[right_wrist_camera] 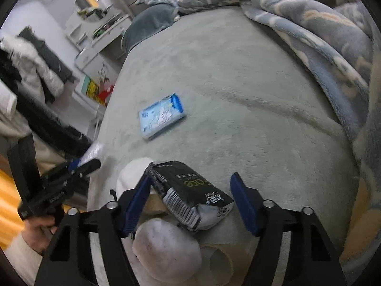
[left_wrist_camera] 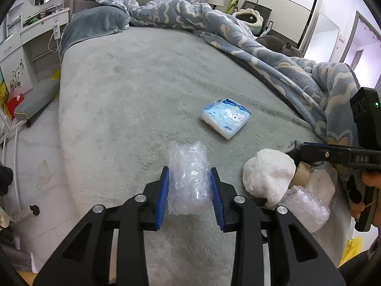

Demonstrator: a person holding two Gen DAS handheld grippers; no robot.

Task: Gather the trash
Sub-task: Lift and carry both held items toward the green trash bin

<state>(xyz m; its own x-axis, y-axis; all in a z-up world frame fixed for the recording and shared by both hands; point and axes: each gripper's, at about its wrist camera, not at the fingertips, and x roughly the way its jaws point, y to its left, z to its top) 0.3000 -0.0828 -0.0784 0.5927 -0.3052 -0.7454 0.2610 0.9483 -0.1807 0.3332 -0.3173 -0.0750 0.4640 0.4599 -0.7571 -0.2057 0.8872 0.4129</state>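
Left gripper (left_wrist_camera: 189,190): held low over the near edge of the bed (left_wrist_camera: 142,83), pointing toward the headboard; its blue pads (left_wrist_camera: 164,197) are clamped on a roll of bubble wrap (left_wrist_camera: 188,178), which stands up between them.
Right gripper (right_wrist_camera: 190,202): held over the trash pile at the bed's near edge, jaws wide apart and gripping nothing; a black tissue pack (right_wrist_camera: 190,190) lies between its fingers, touching the left pad or just beside it, I cannot tell which.
Trash pile: white crumpled tissue (left_wrist_camera: 269,176), cardboard tube (left_wrist_camera: 302,174) and a second piece of bubble wrap (left_wrist_camera: 307,207) lie touching one another, just right of the left gripper.
Blue tissue pack (left_wrist_camera: 226,118): flat on the grey bedcover, apart from the pile, farther up the bed.
Left wrist view only: a grey cat (left_wrist_camera: 281,45) lying by the patterned blanket (left_wrist_camera: 238,35); the hand (left_wrist_camera: 368,190) holding the right gripper.
Right wrist view only: the black tissue pack's printed face; the left gripper from the side, with bubble wrap at its tip.
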